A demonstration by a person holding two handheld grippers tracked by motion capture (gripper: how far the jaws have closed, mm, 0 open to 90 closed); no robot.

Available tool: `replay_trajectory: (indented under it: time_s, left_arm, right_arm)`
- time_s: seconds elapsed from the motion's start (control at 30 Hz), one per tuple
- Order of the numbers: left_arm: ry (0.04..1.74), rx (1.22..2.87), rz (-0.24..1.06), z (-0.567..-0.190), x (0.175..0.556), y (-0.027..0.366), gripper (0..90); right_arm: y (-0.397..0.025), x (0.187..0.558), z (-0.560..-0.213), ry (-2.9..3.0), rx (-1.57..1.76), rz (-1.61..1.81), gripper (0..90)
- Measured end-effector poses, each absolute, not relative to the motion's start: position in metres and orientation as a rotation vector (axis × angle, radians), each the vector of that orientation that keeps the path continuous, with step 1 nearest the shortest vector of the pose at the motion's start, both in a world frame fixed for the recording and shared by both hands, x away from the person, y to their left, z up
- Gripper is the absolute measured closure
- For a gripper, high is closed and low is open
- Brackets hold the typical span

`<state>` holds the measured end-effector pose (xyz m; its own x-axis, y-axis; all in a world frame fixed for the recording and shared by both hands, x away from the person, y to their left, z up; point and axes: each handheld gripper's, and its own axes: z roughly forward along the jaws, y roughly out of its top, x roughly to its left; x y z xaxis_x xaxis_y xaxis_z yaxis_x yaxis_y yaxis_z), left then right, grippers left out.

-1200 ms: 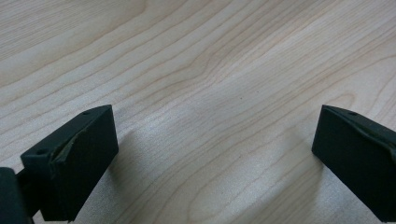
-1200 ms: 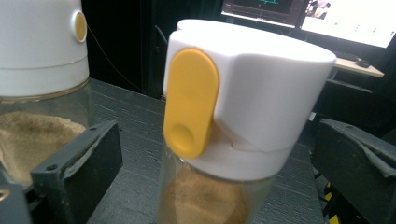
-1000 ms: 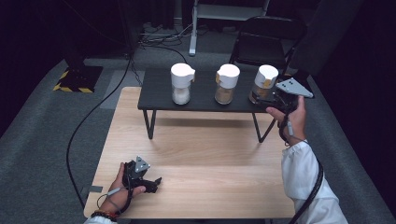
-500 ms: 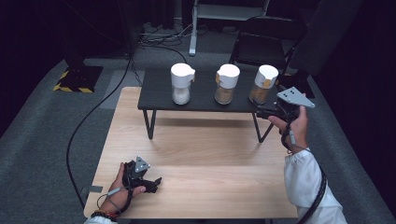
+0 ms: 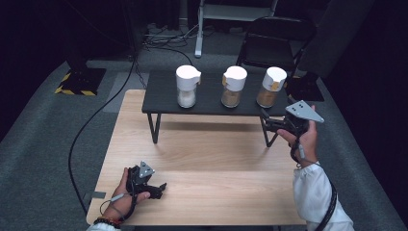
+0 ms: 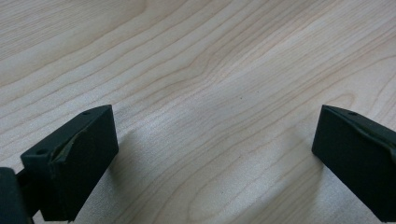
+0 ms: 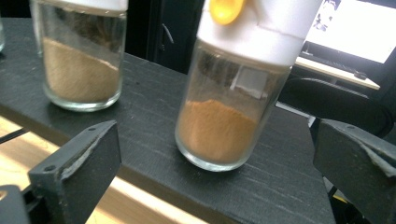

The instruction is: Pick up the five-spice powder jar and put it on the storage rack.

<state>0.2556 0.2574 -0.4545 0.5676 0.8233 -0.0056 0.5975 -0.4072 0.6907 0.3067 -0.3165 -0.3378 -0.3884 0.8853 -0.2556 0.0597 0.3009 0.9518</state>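
Observation:
Three white-capped glass jars stand in a row on a low black shelf (image 5: 163, 102): a left jar (image 5: 186, 86) with white powder, a middle jar (image 5: 233, 86) with tan powder, and a right jar (image 5: 270, 86) with orange-brown powder. My right gripper (image 5: 266, 123) hangs open just in front of the shelf's right end, apart from the right jar (image 7: 233, 93), which stands between its spread jaws with the middle jar (image 7: 79, 56) to its left. My left gripper (image 5: 161, 188) rests open on the wooden table (image 5: 211, 159) at the near left, bare wood (image 6: 210, 93) between its jaws.
A dark chair (image 5: 274, 38) and a metal stand (image 5: 199, 29) are behind the shelf. A cable (image 5: 96, 120) runs across the grey floor at the left. A yellow-black striped base (image 5: 77, 82) sits at the far left.
My right gripper has drawn back from the right jar, down and toward the near side, and now hangs in front of the shelf edge. The left gripper has stayed put.

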Motion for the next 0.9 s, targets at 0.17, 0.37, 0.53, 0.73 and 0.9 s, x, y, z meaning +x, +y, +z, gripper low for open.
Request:
replay_trajectory:
  time_s: [0.17,0.37,0.53,0.73,0.9]
  left_arm:
    - [1.129,2.149,0.448,-0.454,0.256,0.257,0.1]
    - [1.129,2.149,0.448,-0.454,0.256,0.257,0.1]
    - [1.130,2.149,0.447,-0.454,0.256,0.257,0.1]
    - [1.130,2.148,0.448,-0.454,0.256,0.257,0.1]
    - [1.129,2.149,0.448,-0.454,0.256,0.257,0.1]
  right_arm:
    - [-0.318,0.301,-0.345,1.702,0.859,1.183,0.7]
    - [-0.321,0.293,-0.354,1.713,0.845,1.191,0.7]
    - [-0.323,0.284,-0.361,1.733,0.823,1.192,0.7]
    - [-0.322,0.275,-0.372,1.762,0.797,1.165,0.7]
    - [-0.321,0.270,-0.381,1.801,0.784,1.144,0.7]
